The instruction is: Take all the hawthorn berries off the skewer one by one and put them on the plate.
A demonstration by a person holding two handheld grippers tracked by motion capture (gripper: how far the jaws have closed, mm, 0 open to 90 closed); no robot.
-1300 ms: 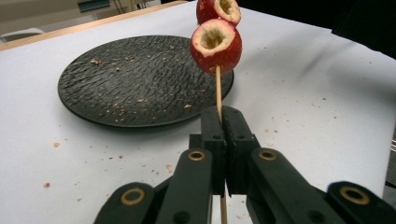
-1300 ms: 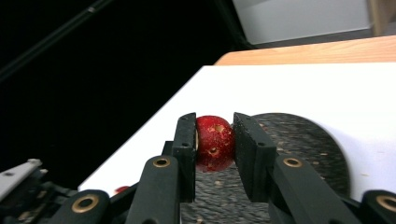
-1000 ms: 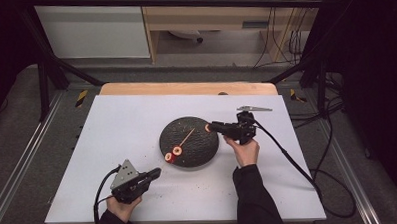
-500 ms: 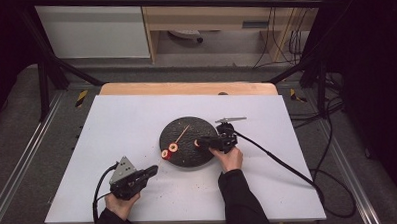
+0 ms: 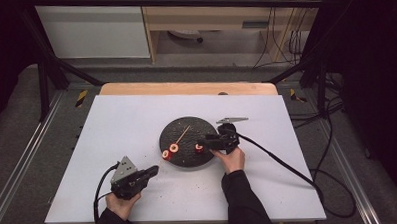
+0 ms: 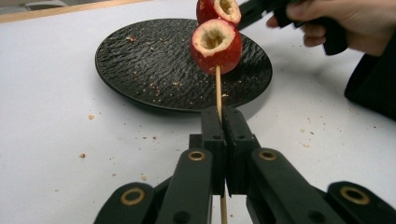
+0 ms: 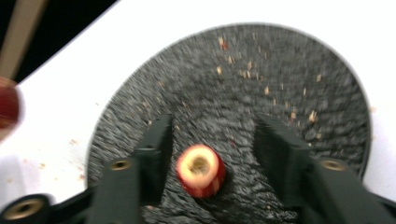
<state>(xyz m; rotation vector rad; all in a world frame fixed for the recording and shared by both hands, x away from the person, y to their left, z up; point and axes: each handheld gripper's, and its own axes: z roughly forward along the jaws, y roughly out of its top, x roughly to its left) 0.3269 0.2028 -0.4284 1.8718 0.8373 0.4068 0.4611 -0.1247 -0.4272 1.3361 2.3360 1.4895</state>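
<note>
Left hand-held gripper (image 5: 151, 170) low in the frame's lower left on the white worktop (image 5: 137, 124), jaws clamped on a thin wooden skewer (image 6: 218, 95). Seen in the left gripper view: skewer ran up from the closed jaws to a cored red fruit piece (image 6: 216, 45) impaled on its tip, with a second cored piece (image 6: 219, 9) just behind at the top edge. Black textured plate (image 5: 175, 138) sat mid-frame in the high view, crumbs scattered on it and around it. Right hand-held gripper (image 5: 201, 141) reached over the plate's right side, jaws spread apart. In the right gripper view, blurred: a small red cored fruit piece (image 7: 201, 171) lay on the plate (image 7: 280, 74) between the open jaws; contact with either jaw could not be told. Right hand (image 5: 231, 158) just off the plate's right rim.
</note>
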